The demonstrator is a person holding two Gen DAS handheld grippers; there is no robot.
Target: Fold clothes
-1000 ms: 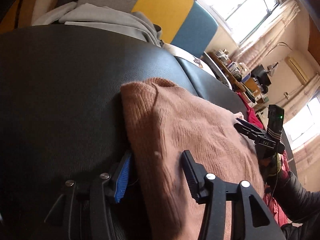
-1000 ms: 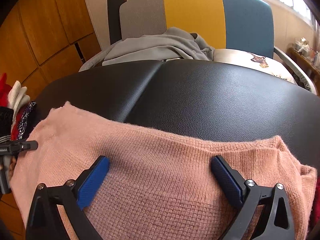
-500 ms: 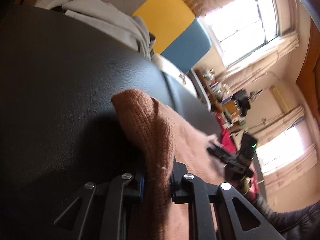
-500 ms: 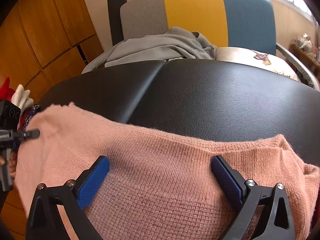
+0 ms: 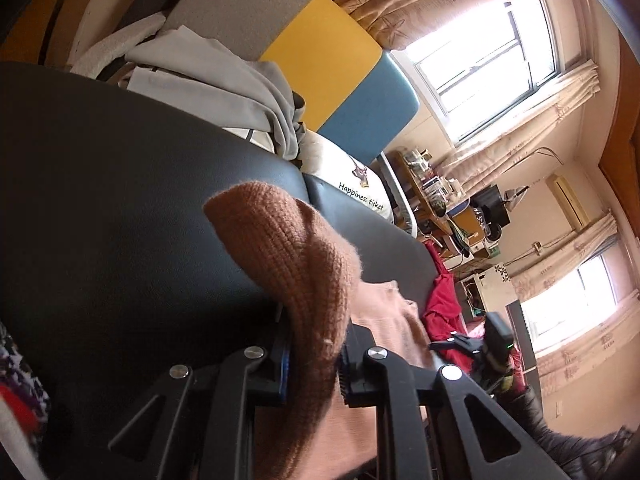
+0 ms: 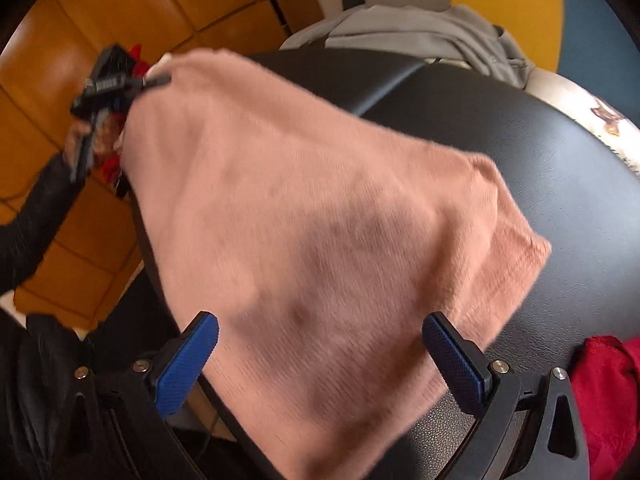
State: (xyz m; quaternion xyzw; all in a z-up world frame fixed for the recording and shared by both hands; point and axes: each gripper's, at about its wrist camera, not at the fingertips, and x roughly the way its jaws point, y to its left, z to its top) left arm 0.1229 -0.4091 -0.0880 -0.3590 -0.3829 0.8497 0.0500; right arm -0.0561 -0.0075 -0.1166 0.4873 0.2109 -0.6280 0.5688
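A pink knit sweater [image 6: 320,208] lies partly on the black leather table [image 6: 560,184]. My left gripper [image 5: 314,344] is shut on the sweater's folded edge [image 5: 296,264] and holds it up off the table. In the right wrist view the left gripper [image 6: 160,79] pinches the sweater's far left corner, which hangs raised. My right gripper [image 6: 320,344] stands wide open over the sweater's near part, its blue pads [image 6: 188,360] on either side and not pressing the knit. The right gripper [image 5: 440,346] also shows low at the right of the left wrist view.
A grey garment [image 6: 420,32] lies on a grey, yellow and blue chair [image 5: 328,68] behind the table, beside a white printed cushion [image 5: 352,184]. Red clothing [image 6: 600,392] hangs at the table's right end. Wooden panels [image 6: 100,32] are at the left.
My left gripper closed on the sweater's edge and rose, lifting that corner off the table. My right gripper swung and tilted down over the sweater's near edge, staying open.
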